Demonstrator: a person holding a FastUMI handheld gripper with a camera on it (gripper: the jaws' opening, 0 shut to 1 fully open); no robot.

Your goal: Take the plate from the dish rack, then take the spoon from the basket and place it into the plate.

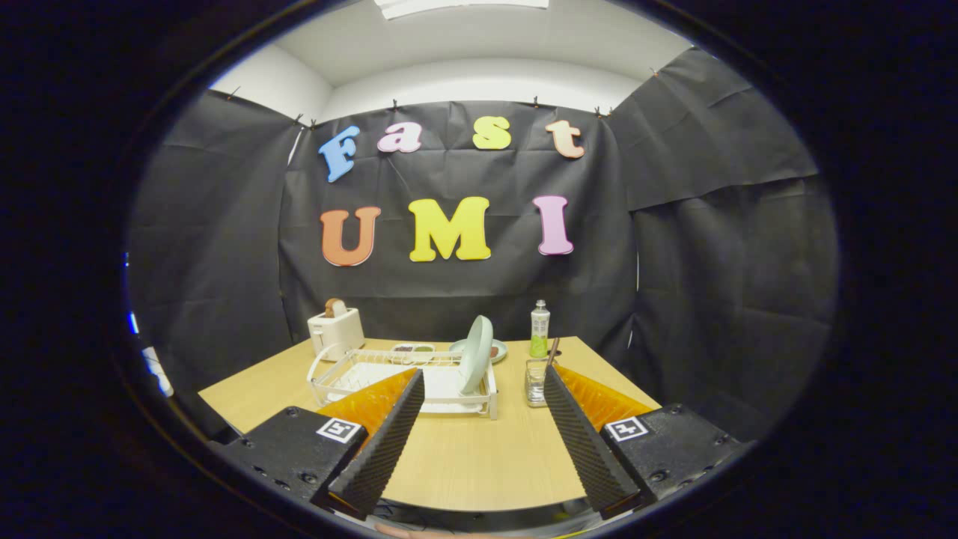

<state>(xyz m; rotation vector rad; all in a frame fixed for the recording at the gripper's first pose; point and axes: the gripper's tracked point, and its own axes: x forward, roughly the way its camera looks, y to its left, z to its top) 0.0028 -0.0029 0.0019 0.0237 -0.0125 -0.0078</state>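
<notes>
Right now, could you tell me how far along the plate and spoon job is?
Nothing looks done yet. The plate stands upright in the dish rack, beyond the fingers. The gripper is open and holds nothing, back from the rack above the table. A handle, probably the spoon, sticks up from the clear holder beside the rack. Both steps remain: plate, then spoon.

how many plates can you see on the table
2: a pale green round plate standing upright in the white wire dish rack, and a flat green plate lying behind it. Others may be hidden.
</notes>
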